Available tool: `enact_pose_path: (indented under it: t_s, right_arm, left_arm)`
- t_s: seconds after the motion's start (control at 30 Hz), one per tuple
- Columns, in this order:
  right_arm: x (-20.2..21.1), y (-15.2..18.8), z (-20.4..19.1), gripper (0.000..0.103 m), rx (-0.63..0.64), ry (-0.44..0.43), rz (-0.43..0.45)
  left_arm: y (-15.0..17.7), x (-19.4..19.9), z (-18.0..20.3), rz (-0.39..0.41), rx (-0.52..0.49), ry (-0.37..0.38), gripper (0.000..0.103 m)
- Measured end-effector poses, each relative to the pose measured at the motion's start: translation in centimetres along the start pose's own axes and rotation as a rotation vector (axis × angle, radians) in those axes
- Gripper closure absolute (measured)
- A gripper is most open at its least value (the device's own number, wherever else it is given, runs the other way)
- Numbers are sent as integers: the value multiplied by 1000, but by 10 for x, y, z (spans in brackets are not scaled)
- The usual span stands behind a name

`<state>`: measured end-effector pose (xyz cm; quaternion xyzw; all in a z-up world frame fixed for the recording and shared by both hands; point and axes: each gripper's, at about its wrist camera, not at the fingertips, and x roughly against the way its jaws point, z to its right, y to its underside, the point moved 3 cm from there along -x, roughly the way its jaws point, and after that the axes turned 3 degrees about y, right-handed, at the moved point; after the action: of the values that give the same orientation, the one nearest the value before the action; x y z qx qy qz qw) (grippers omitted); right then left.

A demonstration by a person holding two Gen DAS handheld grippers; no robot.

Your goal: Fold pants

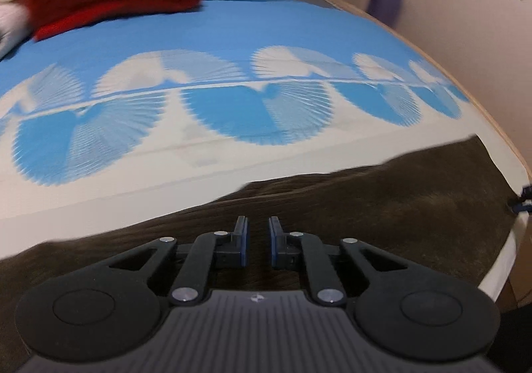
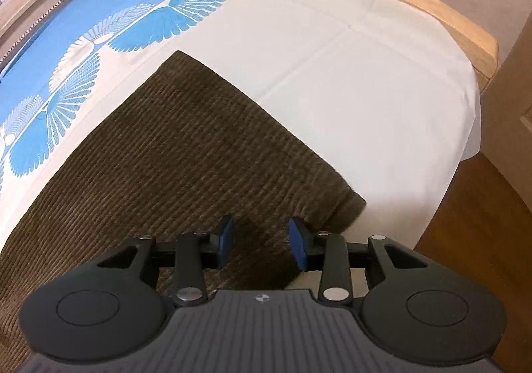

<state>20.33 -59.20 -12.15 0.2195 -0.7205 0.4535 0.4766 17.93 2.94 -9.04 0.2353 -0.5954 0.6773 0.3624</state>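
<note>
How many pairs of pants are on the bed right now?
1: brown corduroy pants lying flat on the white part of the blue-and-white bedspread, under both grippers. Others could be hidden outside the views.

L tongs (image 1: 258, 226) over brown pants (image 1: 382, 206)

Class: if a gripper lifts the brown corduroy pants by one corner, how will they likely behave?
The pants lie flat and follow the bed, so they would probably droop, not stay stiff. The ribbed cloth looks thick, so likely rather heavy and easy to grip. Pushed, they would probably bunch up.

Both close, downward, over pants (image 1: 365, 206).
</note>
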Motion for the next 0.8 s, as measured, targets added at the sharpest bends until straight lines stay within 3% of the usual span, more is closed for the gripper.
enact_pose_path:
  t_s: [0.07, 0.2, 0.37, 0.53, 0.63, 0.7, 0.77, 0.8]
  right_arm:
    - [0, 1, 2, 71, 9, -3, 0]
    - [2, -1, 8, 72, -29, -26, 2]
    - [12, -4, 20, 72, -52, -2, 48]
    - [27, -10, 52, 64, -165, 94, 139]
    - [28, -8, 76, 63, -325, 17, 127]
    - [21, -3, 82, 63, -378, -51, 71]
    - [13, 2, 84, 59, -410, -98, 22]
    - [11, 4, 82, 57, -419, -108, 8]
  left_arm:
    - [0, -18, 13, -25, -36, -11, 90]
    - [9, -61, 4, -135, -57, -152, 101]
    - [7, -59, 10, -104, -54, -172, 100]
    - [-7, -29, 20, -12, -35, -115, 99]
    - [-11, -23, 30, 8, -28, -28, 98]
    - [-6, -33, 35, -29, -44, -5, 91]
    - [10, -60, 39, -169, -98, -47, 69]
    - [23, -71, 41, -235, -148, -83, 69]
